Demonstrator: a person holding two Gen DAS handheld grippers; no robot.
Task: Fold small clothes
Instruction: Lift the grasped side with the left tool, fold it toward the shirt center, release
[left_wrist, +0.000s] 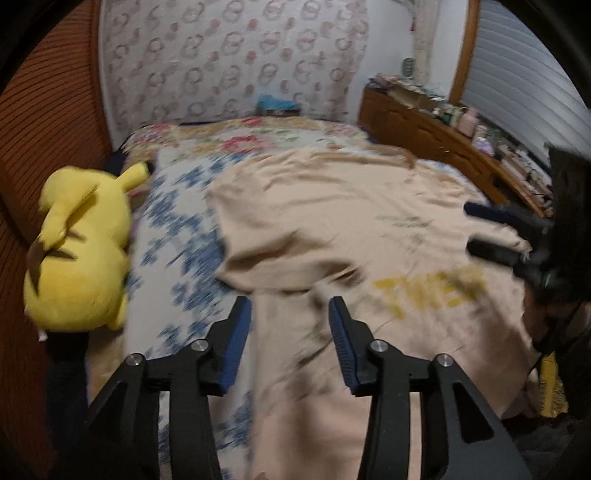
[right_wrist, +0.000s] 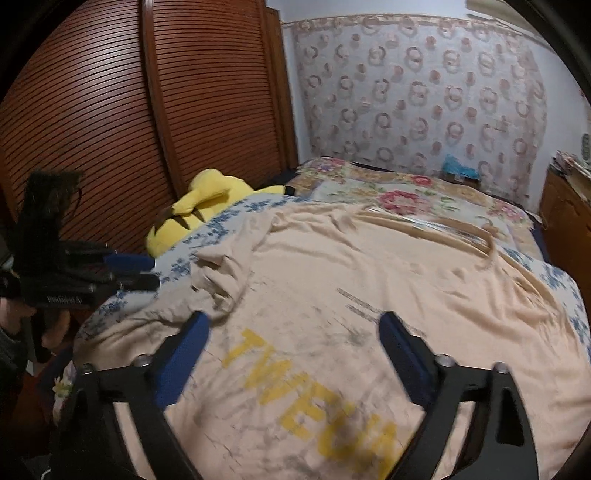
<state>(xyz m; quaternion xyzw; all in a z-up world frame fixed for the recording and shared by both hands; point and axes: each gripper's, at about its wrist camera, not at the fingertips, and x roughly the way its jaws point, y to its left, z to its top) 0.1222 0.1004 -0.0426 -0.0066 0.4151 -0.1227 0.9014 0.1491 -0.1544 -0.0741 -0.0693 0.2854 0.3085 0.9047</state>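
Peach T-shirt (right_wrist: 332, 280) lies spread across the bed (left_wrist: 177, 206), yellow lettering up, one sleeve bunched toward the yellow plush toy (left_wrist: 81, 251), and above it the left gripper (left_wrist: 290, 314) hangs released, nothing between its pads, the right gripper (right_wrist: 293, 332) splayed wide, empty too.

Both tools are matte black plastic. The left gripper (left_wrist: 290, 308) has two forked arms, each pinned with round silver screw heads, and ribbed blue pads (left_wrist: 236, 343) lining the inner faces of its jaws. The right gripper (right_wrist: 295, 325) is built the same way, with blue pads (right_wrist: 183, 360) and small silver screws at the pivots. Seen from the right wrist view, the left tool's boxy black body carries a line of small white lettering, too blurred to read.
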